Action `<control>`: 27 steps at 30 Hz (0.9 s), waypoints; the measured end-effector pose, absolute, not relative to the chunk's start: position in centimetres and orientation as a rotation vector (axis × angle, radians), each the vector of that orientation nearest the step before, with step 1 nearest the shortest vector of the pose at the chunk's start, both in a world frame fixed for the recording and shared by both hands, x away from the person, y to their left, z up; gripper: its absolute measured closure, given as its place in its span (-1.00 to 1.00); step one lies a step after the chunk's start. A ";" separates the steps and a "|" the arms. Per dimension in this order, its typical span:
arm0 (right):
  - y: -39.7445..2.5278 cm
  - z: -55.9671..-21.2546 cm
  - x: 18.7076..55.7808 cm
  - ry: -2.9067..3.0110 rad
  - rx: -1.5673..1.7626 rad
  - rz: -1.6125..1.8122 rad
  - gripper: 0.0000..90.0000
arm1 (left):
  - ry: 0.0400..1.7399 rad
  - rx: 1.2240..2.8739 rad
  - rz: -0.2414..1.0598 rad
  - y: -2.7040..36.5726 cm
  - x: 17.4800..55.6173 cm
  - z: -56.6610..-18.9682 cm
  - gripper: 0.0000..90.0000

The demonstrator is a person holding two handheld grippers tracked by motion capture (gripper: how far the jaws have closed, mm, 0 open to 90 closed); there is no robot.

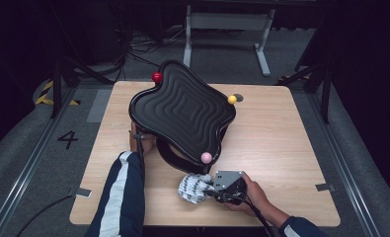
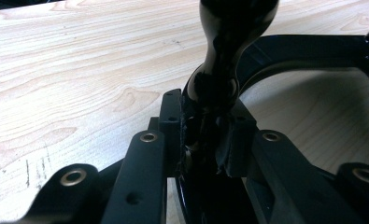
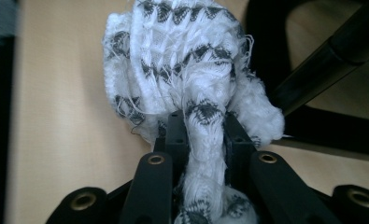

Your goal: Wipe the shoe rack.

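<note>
Nearest the person, the right gripper (image 1: 217,190) sits low over the near edge of the bench (image 1: 291,148), its jaws clamped on a bunched white cloth (image 3: 191,79) with a grey zigzag pattern; a twisted fold of it runs straight up between the jaws in the right gripper view. The tray's dark stand (image 3: 322,60) lies just past the cloth, up and to the right as that camera looks. In the high view the cloth (image 1: 193,186) rests just short of the pink ball (image 1: 206,157) at the tray's near corner, so the wiping hand is the nearer one and the surface to be wiped lies ahead and above it. Farther in, the left gripper (image 1: 142,140) has its jaws pinched on the glossy wavy rim (image 2: 219,84) of the black ridged tray (image 1: 182,106), which stands tilted, its long axis running from the red ball (image 1: 156,77) towards the pink one. A yellow ball (image 1: 232,99) marks the right corner. On the floor to the left, a painted "4" (image 1: 67,138) is the one legible mark.
</note>
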State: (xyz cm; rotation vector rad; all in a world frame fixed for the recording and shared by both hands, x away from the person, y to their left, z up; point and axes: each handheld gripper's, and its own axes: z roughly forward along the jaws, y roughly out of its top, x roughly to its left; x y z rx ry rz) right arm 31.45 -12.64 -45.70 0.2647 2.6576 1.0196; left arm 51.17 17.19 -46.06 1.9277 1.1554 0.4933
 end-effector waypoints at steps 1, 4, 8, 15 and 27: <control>-12.6 -45.9 31.5 2.640 0.287 1.023 0.73 | 1.162 1.923 0.488 17.3 51.1 -46.1 0.65; -12.4 -46.2 31.6 2.602 0.283 1.000 0.73 | 1.160 1.899 0.470 17.4 50.9 -46.2 0.65; -13.2 -46.4 32.3 2.566 0.340 0.985 0.73 | 1.134 1.928 0.468 18.1 50.4 -46.2 0.65; -15.6 -46.4 34.7 2.476 0.475 0.964 0.73 | 1.076 1.940 0.449 18.0 49.2 -46.3 0.64; -20.4 -46.0 37.2 2.352 0.660 0.997 0.73 | 0.933 2.027 0.424 17.0 45.4 -46.3 0.62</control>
